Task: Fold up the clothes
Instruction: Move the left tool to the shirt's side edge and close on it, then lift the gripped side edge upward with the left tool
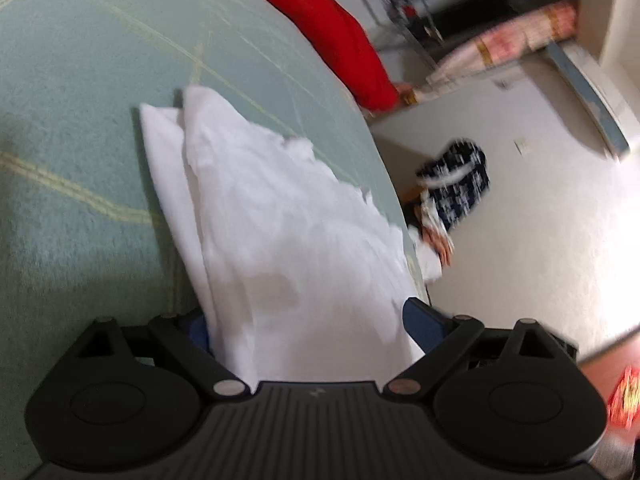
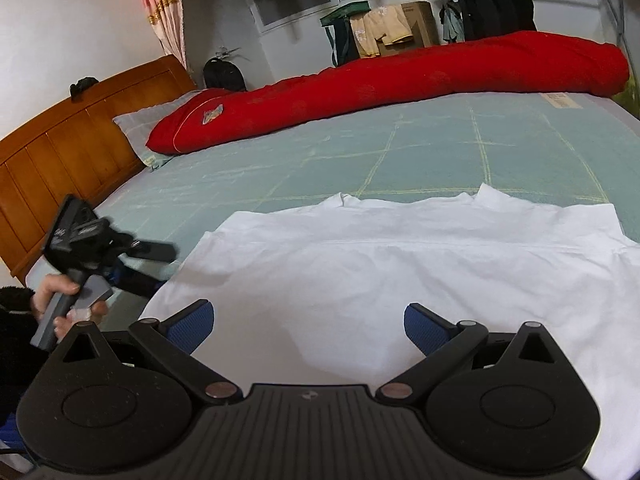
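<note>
Fingers (image 2: 192, 324) of right gripper (image 2: 308, 326): spread wide, nothing between them, hovering over near edge of shirt (image 2: 400, 264). Fingers of left gripper (image 1: 312, 320): likewise set wide apart, with a fold of white cloth running up between them; judged not pinched, though left pad is partly hidden by cloth and the view is blurred.

Bed (image 2: 360, 152): green checked sheet, large flat area free beyond the shirt. Suitable as folding surface.

Quilt (image 2: 400, 72): red, rolled along far side of bed, well apart from shirt. No interference expected.

Shirt: white, lying spread across near part of bed, mostly flat, light creasing through the middle. Left side, seen from left wrist, doubled over itself and bunched close to bed edge.

Hand (image 2: 52, 300): gripping left gripper's handle at shirt's left edge.

Handling, as judged:
- Light, thin, fully limp; no shape kept when lifted, sag certain between two hold points.
- Not fragile; firm pinch acceptable.
- Some drag on sheet probable; lifting clear advised over sliding.
- Risk of catching one layer only where cloth lies doubled at left.

Hold points recommended: corners or seamed edges, one per gripper, matched on opposite ends of the same side, so that the fold line stays straight. Mid-panel grabs to be avoided: bunching likely.
</note>
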Motion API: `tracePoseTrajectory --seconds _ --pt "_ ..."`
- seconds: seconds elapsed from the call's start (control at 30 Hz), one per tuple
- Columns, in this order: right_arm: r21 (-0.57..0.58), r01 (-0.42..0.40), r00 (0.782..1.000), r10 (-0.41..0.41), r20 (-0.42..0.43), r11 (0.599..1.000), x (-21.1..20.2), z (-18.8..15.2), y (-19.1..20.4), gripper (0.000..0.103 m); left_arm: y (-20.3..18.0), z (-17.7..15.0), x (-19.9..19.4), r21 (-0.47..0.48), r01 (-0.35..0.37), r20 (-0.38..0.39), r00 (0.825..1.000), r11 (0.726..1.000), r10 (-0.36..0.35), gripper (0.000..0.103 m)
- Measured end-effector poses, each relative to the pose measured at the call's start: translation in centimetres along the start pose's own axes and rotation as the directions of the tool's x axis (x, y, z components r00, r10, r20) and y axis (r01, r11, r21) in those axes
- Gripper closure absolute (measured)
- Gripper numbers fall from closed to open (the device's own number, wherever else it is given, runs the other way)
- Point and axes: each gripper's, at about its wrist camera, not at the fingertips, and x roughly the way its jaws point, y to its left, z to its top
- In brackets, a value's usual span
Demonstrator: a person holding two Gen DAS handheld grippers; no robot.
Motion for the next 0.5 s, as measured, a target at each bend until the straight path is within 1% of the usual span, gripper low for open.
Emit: tracePoseTrajectory --seconds 0.1,0.2,0.23,0.27,0.33,0.37,0.43,0.5 --pt "0.020 0.013 1.000 -0.013 -0.006 1.000 0.0 -0.1 -0.5 0.000 0.6 1.4 0.7 -0.021 0.006 -0.031 1.000 1.000 -0.007 0.012" --pt "0.036 0.027 1.000 -0.026 -0.009 0.999 0.1 -0.3 -1.0 0.000 0.5 2.2 1.2 -0.014 -0.020 -0.061 0.998 1.000 0.019 0.021" --pt "0.037 0.031 0.999 -0.031 -0.011 0.999 0.0 -0.4 -1.1 0.000 0.6 2.3 1.1 -0.013 -0.027 -0.067 0.997 1.000 0.026 0.027" --pt "0.037 0.038 0.999 -0.038 -0.013 0.999 0.0 -0.4 -1.2 0.000 0.8 2.2 0.8 -0.011 -0.035 -0.067 0.997 0.999 0.035 0.031" --pt "0.038 0.055 0.998 -0.055 -0.019 0.998 0.1 -0.6 -1.5 0.000 1.2 2.0 0.4 0.004 -0.061 -0.065 0.996 0.998 0.061 0.054" --pt "0.037 0.064 0.998 -0.063 -0.023 0.997 0.2 -0.7 -1.6 0.000 1.4 1.9 0.2 0.008 -0.075 -0.060 0.995 0.997 0.075 0.060" --pt "0.034 0.080 0.996 -0.079 -0.030 0.996 0.4 -0.9 -1.9 0.000 2.1 1.8 -0.1 -0.007 -0.106 -0.052 0.993 0.994 0.106 0.086" --pt "0.037 0.087 0.996 -0.086 -0.037 0.996 0.5 -1.0 -2.1 0.000 2.8 1.8 -0.1 -0.029 -0.110 -0.046 0.993 0.993 0.109 0.088"
